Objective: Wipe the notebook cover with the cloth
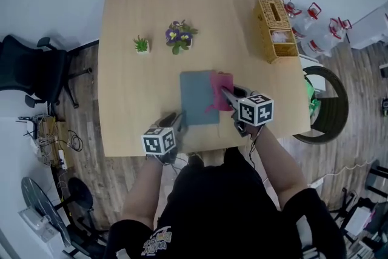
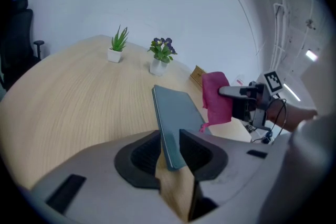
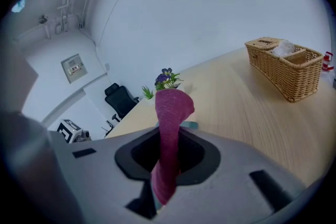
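A grey-blue notebook (image 1: 199,97) lies on the wooden table (image 1: 139,88), near its front edge. My left gripper (image 1: 179,122) reaches its near left corner; in the left gripper view the jaws (image 2: 170,147) stand closed on the notebook's (image 2: 176,110) near end. My right gripper (image 1: 225,93) is shut on a pink cloth (image 1: 219,91) that drapes over the notebook's right edge. In the right gripper view the cloth (image 3: 169,128) stands up between the jaws and folds over at the top. The cloth (image 2: 215,97) also shows hanging from the right gripper (image 2: 231,93) in the left gripper view.
A wicker basket (image 1: 276,30) with tissues stands at the table's far right. A small green plant (image 1: 142,44) and a purple-flowered plant (image 1: 179,36) sit behind the notebook. A black office chair (image 1: 30,70) is left of the table, water bottles (image 1: 312,24) to the right.
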`<state>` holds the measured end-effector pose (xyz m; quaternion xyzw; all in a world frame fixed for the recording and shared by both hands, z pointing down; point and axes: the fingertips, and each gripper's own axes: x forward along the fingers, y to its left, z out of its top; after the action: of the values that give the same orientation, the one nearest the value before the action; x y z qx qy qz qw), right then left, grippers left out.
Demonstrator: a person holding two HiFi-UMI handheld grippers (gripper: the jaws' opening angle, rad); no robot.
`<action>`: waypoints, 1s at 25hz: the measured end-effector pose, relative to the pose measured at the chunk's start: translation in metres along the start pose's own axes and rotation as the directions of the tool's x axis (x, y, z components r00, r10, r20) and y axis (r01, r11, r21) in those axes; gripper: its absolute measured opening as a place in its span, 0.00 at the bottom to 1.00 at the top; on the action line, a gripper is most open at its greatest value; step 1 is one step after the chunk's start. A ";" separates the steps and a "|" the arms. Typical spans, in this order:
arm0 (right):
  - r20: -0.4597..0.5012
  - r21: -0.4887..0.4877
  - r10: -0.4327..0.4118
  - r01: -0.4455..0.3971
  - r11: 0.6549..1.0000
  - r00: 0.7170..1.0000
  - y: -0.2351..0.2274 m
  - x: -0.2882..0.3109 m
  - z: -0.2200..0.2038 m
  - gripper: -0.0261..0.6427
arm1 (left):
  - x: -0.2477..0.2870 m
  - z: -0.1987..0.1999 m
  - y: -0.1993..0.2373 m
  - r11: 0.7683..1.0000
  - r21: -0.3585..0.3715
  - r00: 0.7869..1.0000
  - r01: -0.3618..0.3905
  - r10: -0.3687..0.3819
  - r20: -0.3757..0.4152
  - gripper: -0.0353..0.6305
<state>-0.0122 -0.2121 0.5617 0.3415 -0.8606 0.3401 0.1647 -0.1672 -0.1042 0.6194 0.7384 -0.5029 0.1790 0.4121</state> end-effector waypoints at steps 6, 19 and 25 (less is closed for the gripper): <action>-0.006 -0.114 0.141 -0.141 0.984 0.990 0.024 -0.018 0.013 0.14 | -0.033 0.037 -0.024 0.993 -0.046 0.973 -0.106 0.113 0.201 0.13; -0.165 -0.292 0.446 -0.476 0.830 0.880 0.072 -0.042 0.005 0.14 | -0.089 0.037 -0.077 0.933 -0.200 0.813 -0.300 0.360 0.458 0.07; -0.257 -0.276 0.507 -0.565 0.778 0.823 0.101 -0.035 -0.025 0.14 | -0.113 0.001 -0.088 0.902 -0.294 0.779 -0.317 0.424 0.461 0.07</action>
<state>-0.0565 -0.1243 0.5137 0.0180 -0.9503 0.2466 0.1890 -0.1371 -0.0243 0.5045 0.5995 -0.7457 0.0017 0.2908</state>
